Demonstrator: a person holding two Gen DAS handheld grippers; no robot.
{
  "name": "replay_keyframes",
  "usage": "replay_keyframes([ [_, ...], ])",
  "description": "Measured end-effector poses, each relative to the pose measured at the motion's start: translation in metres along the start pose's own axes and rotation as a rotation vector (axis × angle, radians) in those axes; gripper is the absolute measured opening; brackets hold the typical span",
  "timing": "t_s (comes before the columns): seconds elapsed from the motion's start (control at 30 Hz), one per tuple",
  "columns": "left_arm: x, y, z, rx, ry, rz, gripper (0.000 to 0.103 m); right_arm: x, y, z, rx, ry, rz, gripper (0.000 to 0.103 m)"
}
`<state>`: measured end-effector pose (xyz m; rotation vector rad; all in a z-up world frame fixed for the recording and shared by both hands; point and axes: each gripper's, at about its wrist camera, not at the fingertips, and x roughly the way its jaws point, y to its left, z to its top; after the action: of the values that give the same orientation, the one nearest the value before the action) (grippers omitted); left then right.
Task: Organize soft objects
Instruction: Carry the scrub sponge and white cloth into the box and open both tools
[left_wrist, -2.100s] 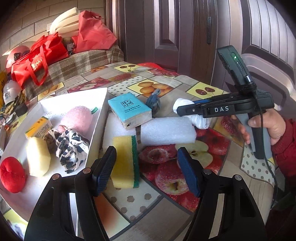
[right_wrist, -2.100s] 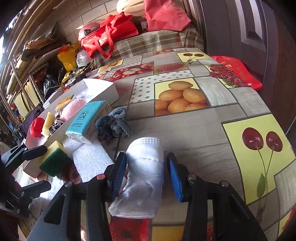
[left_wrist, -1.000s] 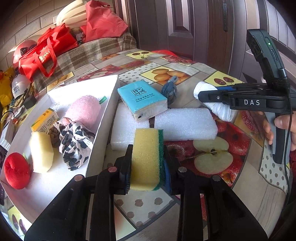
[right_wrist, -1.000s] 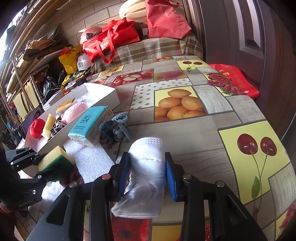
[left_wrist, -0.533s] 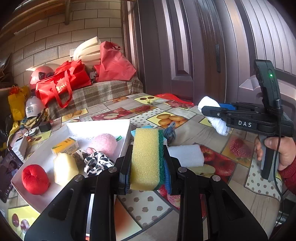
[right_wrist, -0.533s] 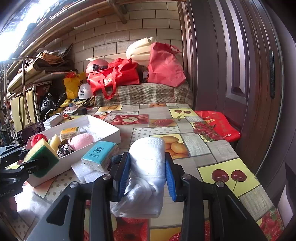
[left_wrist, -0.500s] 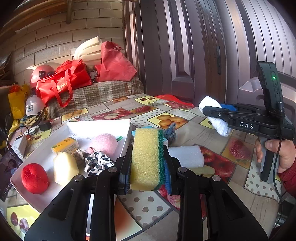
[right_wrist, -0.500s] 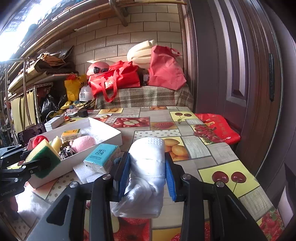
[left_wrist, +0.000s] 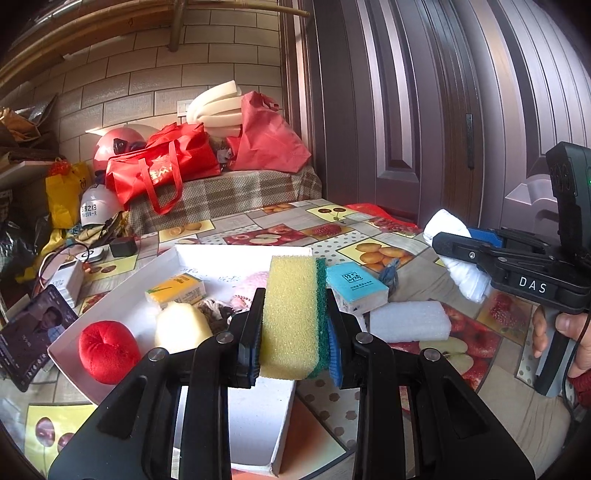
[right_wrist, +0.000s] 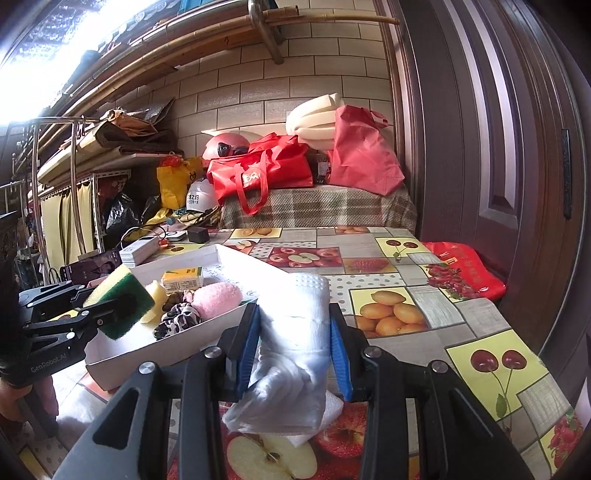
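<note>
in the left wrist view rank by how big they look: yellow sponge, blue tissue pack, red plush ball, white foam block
1. yellow sponge, though it is nearest the camera, clamped in the left hand-held gripper
2. white foam block
3. blue tissue pack and red plush ball: too alike to rank

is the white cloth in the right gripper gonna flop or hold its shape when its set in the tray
Probably flops: the white cloth sags below the right gripper. It looks light and compressible, so unlikely to roll in the white tray.
</note>
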<state>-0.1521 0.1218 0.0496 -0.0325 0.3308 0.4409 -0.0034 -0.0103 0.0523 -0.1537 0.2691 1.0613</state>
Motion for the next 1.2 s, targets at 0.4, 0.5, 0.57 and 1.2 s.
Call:
replay_keyframes([
  [0.4,-0.002,0.033,-0.003,-0.055,-0.015,0.068,0.027,0.008,0.018,0.0,-0.002,0.02,0.03,0.036],
  [0.5,-0.003,0.044,-0.004,-0.068,-0.021,0.096,0.027,0.012,0.025,0.0,-0.008,0.022,0.041,0.036],
  [0.57,-0.003,0.052,-0.005,-0.082,-0.024,0.116,0.027,0.018,0.031,0.0,-0.017,0.034,0.051,0.036],
  [1.2,0.027,0.115,-0.003,-0.145,0.013,0.269,0.027,0.085,0.112,0.013,-0.126,0.088,0.16,0.036],
])
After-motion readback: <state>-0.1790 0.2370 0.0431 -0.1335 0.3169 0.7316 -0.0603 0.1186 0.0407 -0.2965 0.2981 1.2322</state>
